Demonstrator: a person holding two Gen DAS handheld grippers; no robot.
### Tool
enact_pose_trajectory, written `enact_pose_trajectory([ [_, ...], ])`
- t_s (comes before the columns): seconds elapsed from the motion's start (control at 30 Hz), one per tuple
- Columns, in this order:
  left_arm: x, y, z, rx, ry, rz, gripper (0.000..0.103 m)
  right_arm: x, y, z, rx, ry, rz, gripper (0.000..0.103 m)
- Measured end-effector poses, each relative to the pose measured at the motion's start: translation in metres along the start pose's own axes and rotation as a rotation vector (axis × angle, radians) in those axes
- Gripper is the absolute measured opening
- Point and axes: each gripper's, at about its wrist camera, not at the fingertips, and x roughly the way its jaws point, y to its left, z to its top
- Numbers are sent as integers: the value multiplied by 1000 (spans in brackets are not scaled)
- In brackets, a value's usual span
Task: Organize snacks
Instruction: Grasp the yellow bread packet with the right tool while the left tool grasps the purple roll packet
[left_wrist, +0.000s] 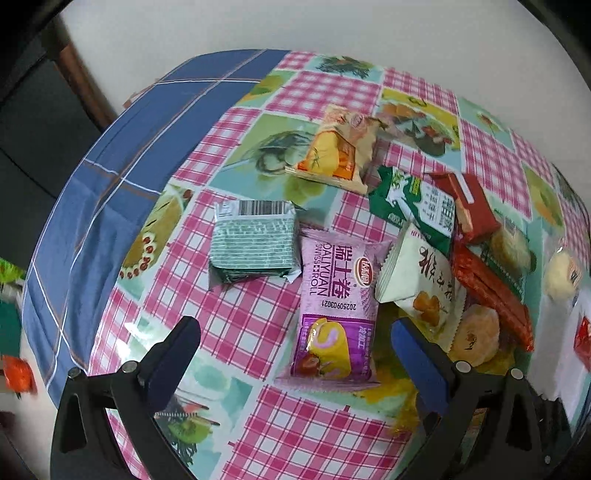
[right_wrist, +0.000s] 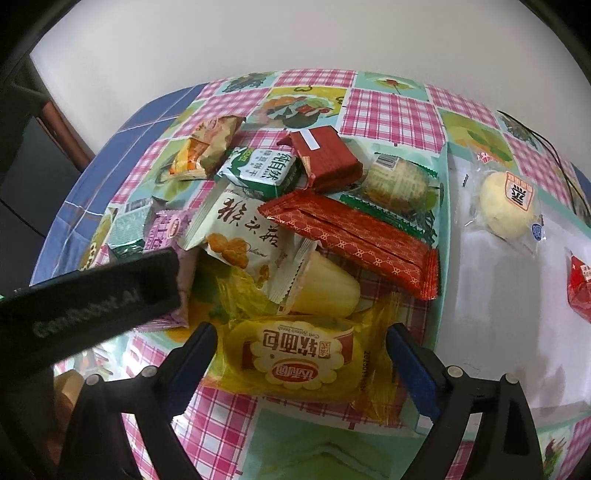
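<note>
Two red packets, one purple roll pack, one yellow bread pack.

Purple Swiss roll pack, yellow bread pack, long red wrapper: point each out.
Purple Swiss roll pack (left_wrist: 338, 306), left wrist view, middle of its printed front.
Yellow bread pack (right_wrist: 303, 356), right wrist view, on the red-and-white label.
Long red wrapper (right_wrist: 354, 238), right wrist view, middle of its patterned face.

Purple roll pack between the left tongs: "DALIYUAN SWISS ROLL", "2025090302 1". Black arm left of right tongs: lettering blurred.
</note>
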Motion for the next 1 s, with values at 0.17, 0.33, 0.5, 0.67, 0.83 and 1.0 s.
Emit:
enact_pose_trajectory([
  [0.17,11,-7,3,35,23,12,103,1,2,1,-5,5,-7,95],
  [0.33,17,-10,5,46,34,5,103,3,5,0,-14,9,-17,95],
  [0.5,18,-10,6,48,32,3,91,6,5,0,-11,10,-29,94],
  [0.67,27,-10,7,48,53,2,80,7,5,0,-7,11,-24,94],
  [0.83,33,-6,4,37,81,-26,65,7,4,0,-5,12,-23,93],
  [1.0,31,-7,1,41,69,-31,47,6,1,0,13,16,-10,90],
])
